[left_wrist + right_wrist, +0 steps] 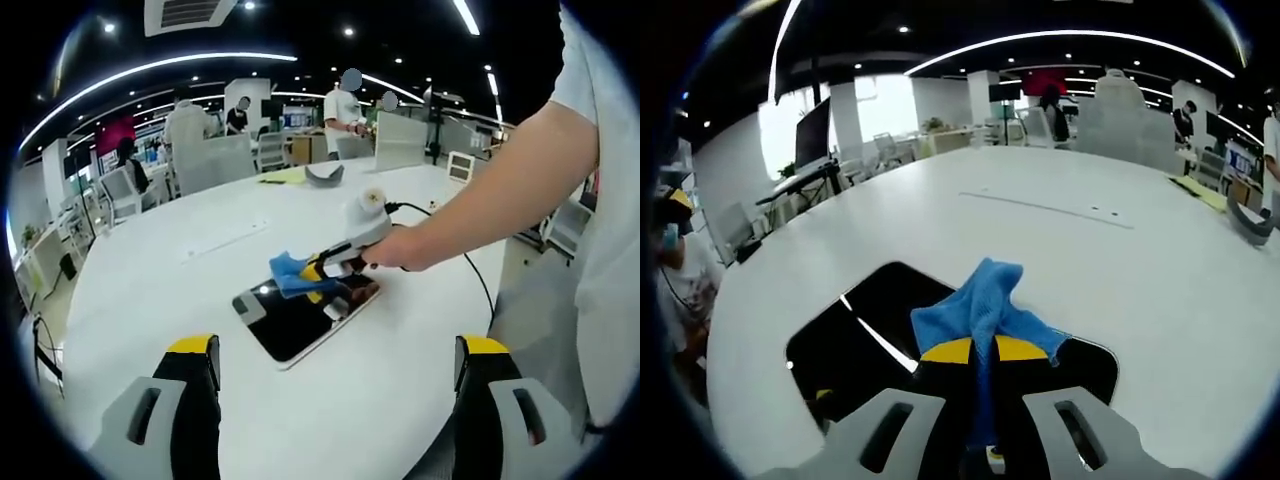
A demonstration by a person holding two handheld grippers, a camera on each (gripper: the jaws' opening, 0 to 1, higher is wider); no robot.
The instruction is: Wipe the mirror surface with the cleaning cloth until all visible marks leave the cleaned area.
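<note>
- The mirror (300,315) is a dark, rounded-corner rectangular panel lying flat on the white round surface (200,250); in the right gripper view it (860,345) reflects a bright ceiling light strip as a thin white line.
- The right hand-held gripper (318,272) enters the left gripper view from the right, held by a person's hand (400,248); its yellow-tipped jaws are pressed together on the blue cleaning cloth (292,275), which rests on the near-left end of the mirror as that view frames it.
- In the right gripper view the same hand-held gripper (982,352) rises from the bottom with the cleaning cloth (985,305) pinched between its jaws; the cloth bunches up and fans forward over the mirror's dark glass; whether the cloth presses on the glass or sits just above it cannot be told here.
- The left hand-held gripper (335,350) shows its two grey, yellow-capped jaws spread wide apart at the bottom of its own view, holding nothing; it hovers above the surface, short of the mirror's near edge.
- A black cable (470,260) runs from the right gripper across the surface.
- Far across the surface lie a grey curved object (323,175) and a yellow sheet (285,176); beyond them stand white chairs (215,160) and several people.
</note>
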